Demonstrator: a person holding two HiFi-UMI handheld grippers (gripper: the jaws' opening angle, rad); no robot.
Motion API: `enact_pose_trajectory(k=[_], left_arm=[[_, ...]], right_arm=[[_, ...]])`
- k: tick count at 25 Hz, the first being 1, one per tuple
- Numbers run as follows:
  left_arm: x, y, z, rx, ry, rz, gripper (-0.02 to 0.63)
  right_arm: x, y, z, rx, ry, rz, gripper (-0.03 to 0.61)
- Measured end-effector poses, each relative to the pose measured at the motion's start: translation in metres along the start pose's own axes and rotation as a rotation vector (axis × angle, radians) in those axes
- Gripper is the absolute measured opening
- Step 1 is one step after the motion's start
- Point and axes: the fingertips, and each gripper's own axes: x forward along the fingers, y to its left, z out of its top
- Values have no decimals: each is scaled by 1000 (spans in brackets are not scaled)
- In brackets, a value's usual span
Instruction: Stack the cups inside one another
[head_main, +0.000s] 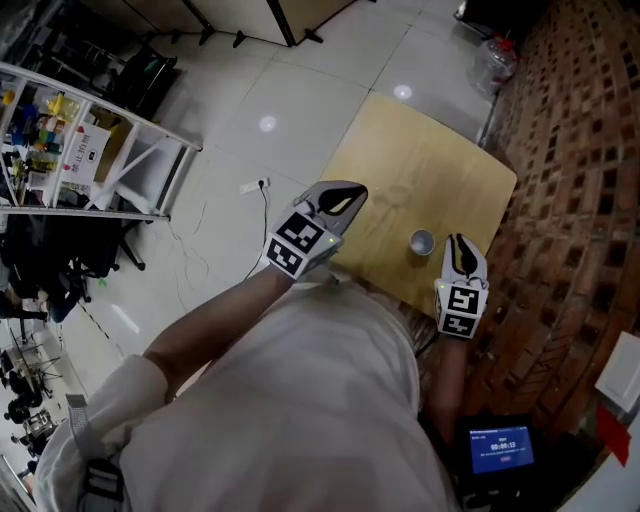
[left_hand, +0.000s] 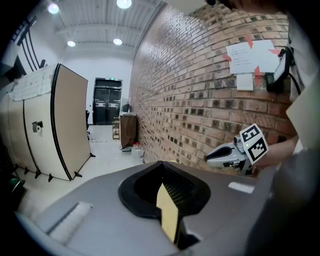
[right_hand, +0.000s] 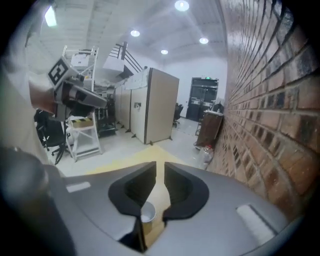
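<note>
One pale cup (head_main: 421, 242) stands on the table (head_main: 400, 150); probably light and thin-walled, best pinched at its rim; left gripper (head_main: 345, 200) closed, empty; right gripper (head_main: 460, 245) barely ajar, empty.

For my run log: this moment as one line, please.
cup upright on table; left gripper shut, empty; right gripper slightly open, empty

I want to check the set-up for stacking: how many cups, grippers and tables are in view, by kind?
cup: 1 (whether others sit nested inside it cannot be told)
grippers: 2, the left gripper and the right gripper
table: 1
Total: 4
</note>
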Motion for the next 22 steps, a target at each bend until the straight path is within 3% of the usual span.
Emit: enact_pose_trajectory(k=[5, 10, 19, 22], left_arm=[[-13, 2, 28, -4, -78, 10, 20], [-24, 9, 22, -15, -91, 19, 20], [-39, 10, -3, -52, -81, 18, 28], [-39, 13, -11, -44, -53, 50, 24]], right_arm=[[-34, -23, 54, 23, -162, -61, 71], [-59, -28, 70, 67, -268, -85, 104], [-63, -19, 48, 91, -248, -98, 107], [-64, -17, 45, 95, -244, -100, 107]])
